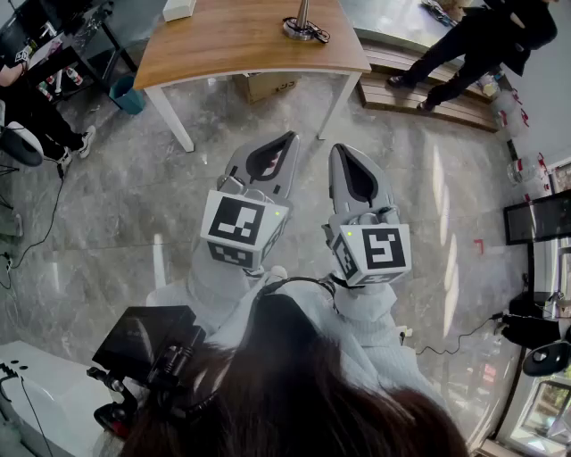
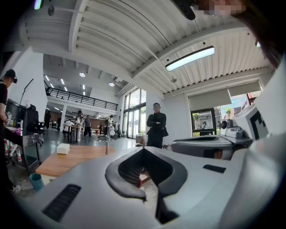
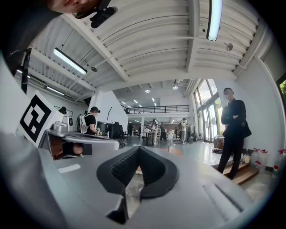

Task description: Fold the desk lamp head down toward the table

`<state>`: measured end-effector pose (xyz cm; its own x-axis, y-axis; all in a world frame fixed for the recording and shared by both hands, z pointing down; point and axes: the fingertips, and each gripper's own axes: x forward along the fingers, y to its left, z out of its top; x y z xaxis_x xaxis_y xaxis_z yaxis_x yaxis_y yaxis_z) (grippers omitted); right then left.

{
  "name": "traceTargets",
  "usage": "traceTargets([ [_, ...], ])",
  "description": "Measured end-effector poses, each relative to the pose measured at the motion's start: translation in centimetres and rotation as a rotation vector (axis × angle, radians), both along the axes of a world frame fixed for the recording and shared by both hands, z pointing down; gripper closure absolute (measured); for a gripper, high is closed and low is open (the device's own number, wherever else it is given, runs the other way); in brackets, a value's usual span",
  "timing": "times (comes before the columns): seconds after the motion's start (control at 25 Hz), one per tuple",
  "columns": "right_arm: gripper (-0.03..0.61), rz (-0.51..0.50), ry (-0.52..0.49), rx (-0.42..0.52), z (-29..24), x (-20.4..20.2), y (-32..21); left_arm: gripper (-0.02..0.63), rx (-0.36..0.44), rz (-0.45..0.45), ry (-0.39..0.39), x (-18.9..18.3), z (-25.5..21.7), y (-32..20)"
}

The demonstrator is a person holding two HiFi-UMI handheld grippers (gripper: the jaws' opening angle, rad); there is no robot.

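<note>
The desk lamp stands on the far side of the wooden table; only its round base, cable and lower pole show in the head view. The left gripper view has the desk lamp upright on the table top, and the right gripper view shows the lamp small and far off. My left gripper and right gripper are held side by side over the floor, level, pointing at the table and well short of it. Both are shut with nothing between the jaws.
A white box lies on the table's left end. A teal bin stands beside its left leg, and a cardboard box sits under it. A person in black stands on a low wooden step to the right.
</note>
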<state>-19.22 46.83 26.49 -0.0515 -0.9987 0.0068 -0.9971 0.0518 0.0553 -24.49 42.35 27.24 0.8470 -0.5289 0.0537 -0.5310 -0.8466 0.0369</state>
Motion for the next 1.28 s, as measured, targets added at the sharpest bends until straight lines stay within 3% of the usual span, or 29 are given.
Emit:
traceTargets([
  [0.6, 0.577, -0.005, -0.017, -0.007, -0.1, 0.3, -0.6, 0.614, 0.001, -0.008, 0.011, 0.2, -0.7, -0.9],
  [0.8, 0.577, -0.02, -0.009, -0.031, 0.9, 2.8, -2.0, 0.614, -0.021, -0.02, 0.01, 2.4, 0.0, -2.3],
  [1.04, 0.577, -0.041, -0.044, -0.056, 3.0, 6.0, -6.4, 0.614, -0.043, -0.045, -0.012, 4.8, 1.5, -7.4],
  [1.28, 0.577, -0.037, -0.033, -0.081, 3.9, 10.2, -15.9, 0.614, -0.069, -0.053, 0.0, 8.5, 2.3, -17.8],
])
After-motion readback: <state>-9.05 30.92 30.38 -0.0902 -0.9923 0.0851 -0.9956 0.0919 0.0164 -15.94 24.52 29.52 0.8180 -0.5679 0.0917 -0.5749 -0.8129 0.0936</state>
